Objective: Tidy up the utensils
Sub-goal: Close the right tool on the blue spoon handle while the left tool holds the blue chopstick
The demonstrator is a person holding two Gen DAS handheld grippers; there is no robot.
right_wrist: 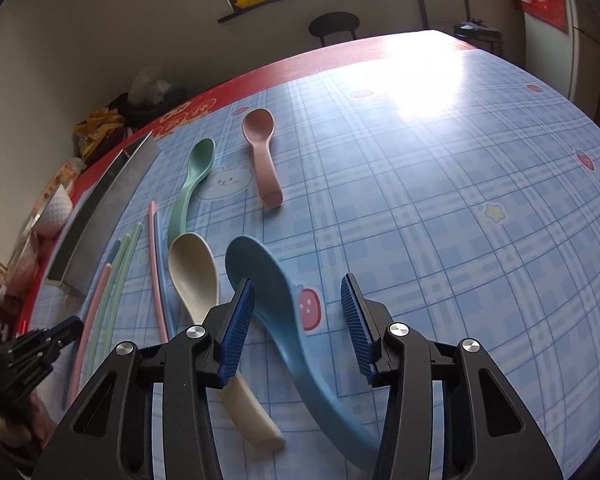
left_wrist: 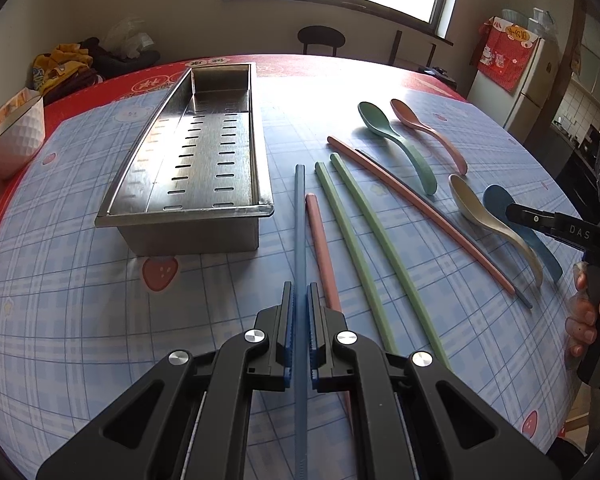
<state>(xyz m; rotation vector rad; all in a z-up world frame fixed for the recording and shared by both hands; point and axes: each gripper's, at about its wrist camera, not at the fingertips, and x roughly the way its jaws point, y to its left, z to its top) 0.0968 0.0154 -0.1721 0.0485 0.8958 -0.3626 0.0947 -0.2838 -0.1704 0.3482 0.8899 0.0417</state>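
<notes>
Left gripper [left_wrist: 300, 304] clamped on blue chopstick [left_wrist: 299, 216], pads pressed to both sides of the stick, far end reaching toward near right corner of steel tray [left_wrist: 188, 216]. Tray empty, slotted floor, standing on checked tabletop [left_wrist: 80, 300], left of the loose utensils.

On tabletop right of the held stick: pink chopstick [left_wrist: 318, 236] just beside it, then 2 green chopsticks [left_wrist: 364, 248] side by side. Further right, long pink chopstick [left_wrist: 416, 212] lying diagonally, with a dark chopstick [left_wrist: 520, 296] close along it, mostly hidden.

4 spoons beyond the sticks. Green spoon [right_wrist: 188, 188] and pink spoon [right_wrist: 262, 148] farther back, well apart from each other at the bowls. Cream spoon [right_wrist: 194, 276] and blue spoon [right_wrist: 268, 292] nearer, side by side, bowls almost touching.

Right gripper [right_wrist: 298, 312] low over blue spoon, jaws about half apart, spoon handle running between them. Left pad [right_wrist: 238, 328] at the spoon's edge; contact uncertain. Right pad [right_wrist: 354, 316] clear of the spoon, over bare cloth. No grip yet. Same gripper seen from left wrist at far right, tip above blue spoon's bowl, held by a hand [left_wrist: 584, 320].

White bowl [left_wrist: 16, 132] at tabletop's left edge, apart from tray.
</notes>
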